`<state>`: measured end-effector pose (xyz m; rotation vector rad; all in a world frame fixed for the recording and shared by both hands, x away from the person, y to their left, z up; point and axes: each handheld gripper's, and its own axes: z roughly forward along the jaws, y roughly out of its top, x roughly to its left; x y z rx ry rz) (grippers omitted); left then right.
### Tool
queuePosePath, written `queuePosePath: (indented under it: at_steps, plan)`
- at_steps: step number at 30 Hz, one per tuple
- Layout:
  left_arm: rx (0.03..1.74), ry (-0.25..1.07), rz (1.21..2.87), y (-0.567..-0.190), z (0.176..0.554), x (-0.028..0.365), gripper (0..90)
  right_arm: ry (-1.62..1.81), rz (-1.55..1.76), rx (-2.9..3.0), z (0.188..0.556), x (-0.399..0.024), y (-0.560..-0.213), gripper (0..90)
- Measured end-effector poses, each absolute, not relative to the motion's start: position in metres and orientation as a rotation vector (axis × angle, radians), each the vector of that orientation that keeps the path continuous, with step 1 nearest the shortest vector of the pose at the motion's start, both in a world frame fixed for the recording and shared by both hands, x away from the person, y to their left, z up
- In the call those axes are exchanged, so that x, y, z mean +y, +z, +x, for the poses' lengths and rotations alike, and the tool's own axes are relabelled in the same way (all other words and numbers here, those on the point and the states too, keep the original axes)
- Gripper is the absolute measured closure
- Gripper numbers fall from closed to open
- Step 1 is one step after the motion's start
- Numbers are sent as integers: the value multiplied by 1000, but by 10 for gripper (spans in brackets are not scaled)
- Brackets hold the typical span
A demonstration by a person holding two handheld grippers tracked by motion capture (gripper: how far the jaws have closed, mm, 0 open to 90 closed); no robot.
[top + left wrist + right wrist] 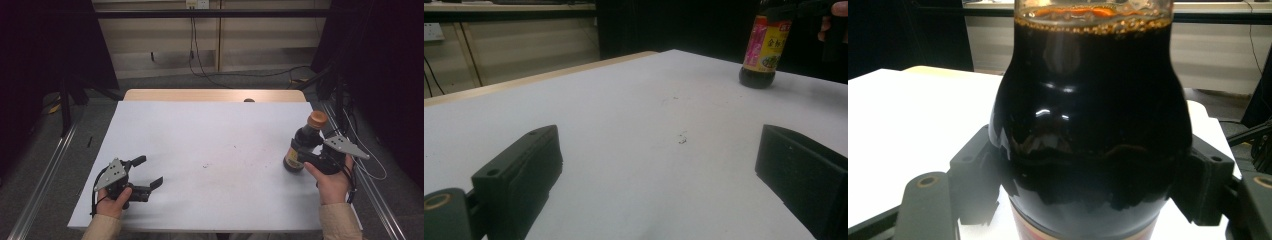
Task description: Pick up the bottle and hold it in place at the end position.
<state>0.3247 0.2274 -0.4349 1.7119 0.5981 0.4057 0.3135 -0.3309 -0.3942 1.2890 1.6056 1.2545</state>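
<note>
A dark soy sauce bottle [301, 145] with an orange-brown cap stands upright near the table's right edge. My right gripper [303, 159] reaches it from the near side and is shut on it. In the right gripper view both black jaws lie against the bottle's [1088, 125] wide dark body just above its label. The left gripper [150, 171] rests at the near left of the white table top [210, 135], open, with nothing between its jaws. In the left gripper view the bottle's [766, 47] yellow and pink label shows far off at the upper right.
The bottle stands close to the white table's right edge [327, 150]. A wooden strip [215, 95] runs along the far edge. Metal rails [45, 170] flank the table on the floor, and cables [200, 60] hang behind. Small dark specks [206, 166] mark the table's middle.
</note>
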Motion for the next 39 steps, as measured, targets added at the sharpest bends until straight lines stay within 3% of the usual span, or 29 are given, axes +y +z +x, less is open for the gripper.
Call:
queuePosePath:
  at_steps: [23,39]
  plan:
    - [589,411,1708,-435,325,226,48,1286,1261,1592,321,-318,-394,264]
    - [585,404,1709,-435,325,227,47,1333,1174,1650,338,-271,-377,261]
